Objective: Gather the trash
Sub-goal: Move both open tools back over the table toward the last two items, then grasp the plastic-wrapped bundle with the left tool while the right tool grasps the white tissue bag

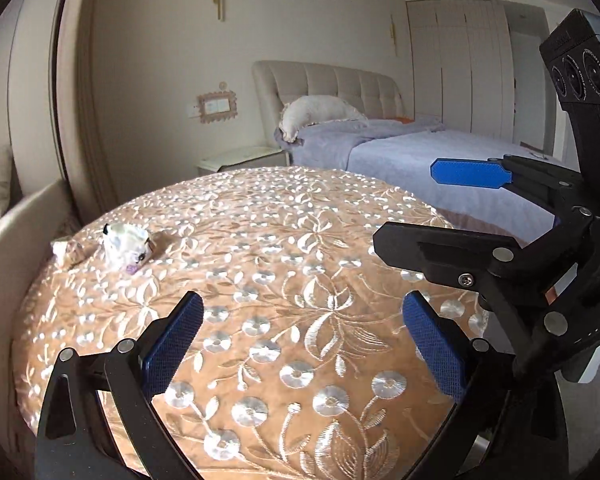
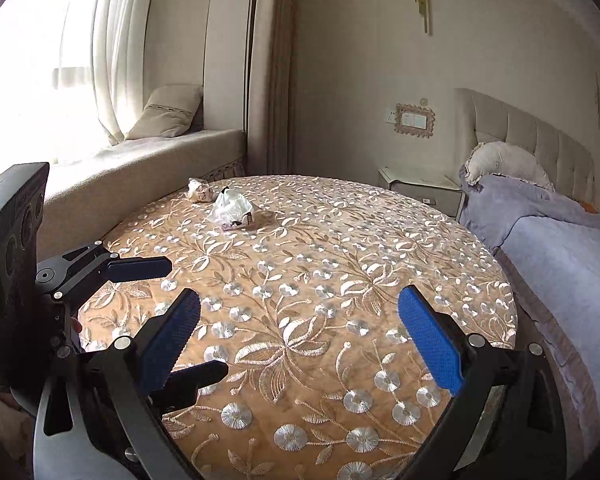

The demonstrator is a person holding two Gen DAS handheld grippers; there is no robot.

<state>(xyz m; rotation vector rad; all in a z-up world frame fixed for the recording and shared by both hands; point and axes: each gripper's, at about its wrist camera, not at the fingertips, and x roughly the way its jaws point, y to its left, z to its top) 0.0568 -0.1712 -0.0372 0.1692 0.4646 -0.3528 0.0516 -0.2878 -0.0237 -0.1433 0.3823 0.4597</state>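
With both the left gripper (image 1: 302, 344) and right gripper (image 2: 300, 340) spread and empty, collection seems unstarted; next, reaching the crumpled wrapper (image 2: 233, 210) and paper wad (image 2: 200, 191) far ahead-left of the jaws on the counter (image 2: 380, 280).

Home bedroom: bed (image 1: 400, 148), nightstand (image 2: 420, 190).

Daylight from blown-out window (image 2: 28, 40), sheen on embroidered tablecloth (image 2: 300, 320), fisheye bending, dark vignetted corners

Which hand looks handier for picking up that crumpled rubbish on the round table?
Probably the left. The wrapper and paper wad lie at the table's far left; the left gripper sits on that side, the right gripper further right. Both are open and empty.
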